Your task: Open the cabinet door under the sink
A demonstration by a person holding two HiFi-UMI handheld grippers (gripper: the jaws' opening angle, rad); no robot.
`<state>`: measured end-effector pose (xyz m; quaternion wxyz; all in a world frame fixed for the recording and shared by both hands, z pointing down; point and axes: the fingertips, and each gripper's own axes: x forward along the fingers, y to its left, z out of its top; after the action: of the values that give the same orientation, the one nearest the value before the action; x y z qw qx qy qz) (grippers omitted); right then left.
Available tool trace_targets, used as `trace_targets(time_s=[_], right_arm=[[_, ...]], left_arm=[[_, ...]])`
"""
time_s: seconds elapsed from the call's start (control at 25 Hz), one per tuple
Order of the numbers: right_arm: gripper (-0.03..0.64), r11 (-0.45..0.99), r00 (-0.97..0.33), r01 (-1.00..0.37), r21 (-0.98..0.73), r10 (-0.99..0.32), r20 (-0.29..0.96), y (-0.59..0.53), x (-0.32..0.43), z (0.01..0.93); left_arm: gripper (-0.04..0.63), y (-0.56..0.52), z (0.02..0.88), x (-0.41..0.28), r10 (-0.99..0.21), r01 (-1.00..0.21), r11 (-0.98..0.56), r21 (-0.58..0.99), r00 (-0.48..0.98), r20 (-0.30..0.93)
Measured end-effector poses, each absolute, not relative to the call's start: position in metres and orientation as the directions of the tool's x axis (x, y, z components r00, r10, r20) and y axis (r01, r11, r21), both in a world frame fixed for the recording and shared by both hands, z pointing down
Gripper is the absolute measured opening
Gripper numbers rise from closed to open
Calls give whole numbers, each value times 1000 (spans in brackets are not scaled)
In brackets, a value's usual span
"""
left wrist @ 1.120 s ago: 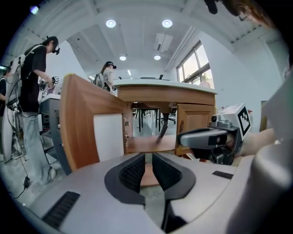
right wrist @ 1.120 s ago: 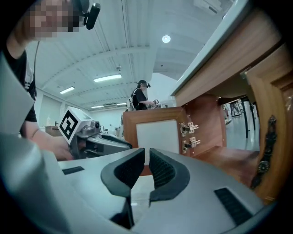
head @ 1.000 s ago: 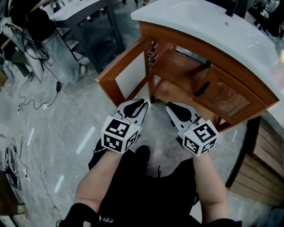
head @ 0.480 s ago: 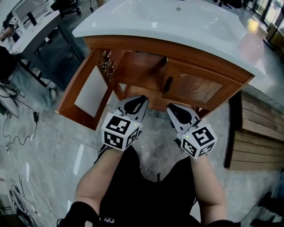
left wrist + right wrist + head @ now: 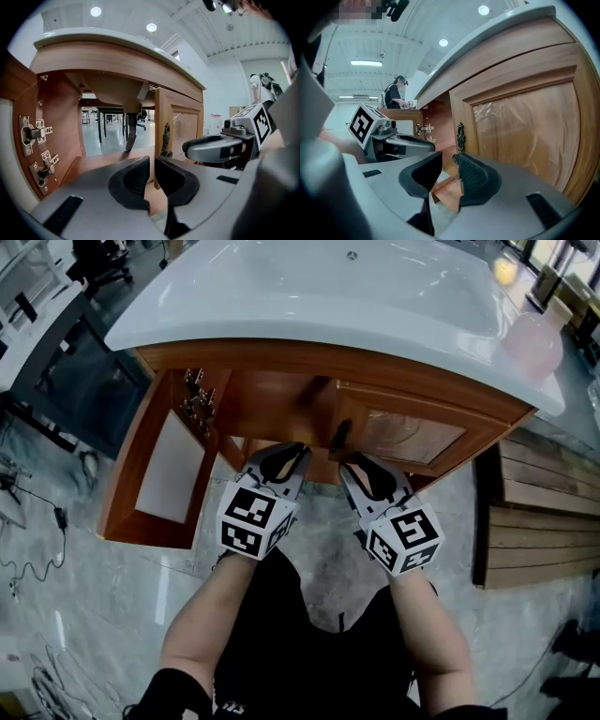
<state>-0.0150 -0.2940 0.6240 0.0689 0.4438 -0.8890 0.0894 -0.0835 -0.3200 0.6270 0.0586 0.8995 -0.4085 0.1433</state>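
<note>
A wooden cabinet stands under the white sink top. Its left door hangs swung out to the left, its hinges bare. The right door is closed, with a dark ornate handle at its inner edge. My right gripper is just in front of that handle. Its jaws are opening and nothing is between them. My left gripper points into the open left half, jaws almost together and empty. The handle shows to its right.
A drain pipe hangs inside the open compartment. Wooden slats lie on the floor at the right. A dark desk stands at the left, with cables on the floor beside it. A person stands far off.
Both grippers have come closer to the cabinet front, which now lies square ahead. The right gripper's tips have reached the closed door's handle and its jaws have spread.
</note>
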Motion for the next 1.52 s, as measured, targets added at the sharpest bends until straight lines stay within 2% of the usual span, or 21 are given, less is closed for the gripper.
trace_targets(time_s=[0.28,0.52,0.76,1.08,1.32,1.52], right_arm=[[137,486,-500,-866,-119,-840,211,-322,-26,636],[137,419,-426,-905,-77,-876,228,-329,-33,643],[92,389,-386,-921,-32,-895,224,-330,-30,642],[81,481,-471,-876,-15,-849,241,-320,-30,641],[80,548,-534,-836,-14,-808,249,-296,-31,644],[80,615,-601,-788,-25,-760,248,-271,-30,646]], left_arm=[[48,-335,635,-98,-718,-753,-657,-6,624,308],[84,-336,634,-103,-717,-753,-658,-5,625,309],[86,-334,635,-107,-717,-758,-652,9,620,318],[86,-322,628,-102,-690,-723,-690,1,659,301],[146,-308,606,-80,-633,-652,-759,-11,733,247],[150,-292,594,-59,-569,-579,-815,-26,792,219]])
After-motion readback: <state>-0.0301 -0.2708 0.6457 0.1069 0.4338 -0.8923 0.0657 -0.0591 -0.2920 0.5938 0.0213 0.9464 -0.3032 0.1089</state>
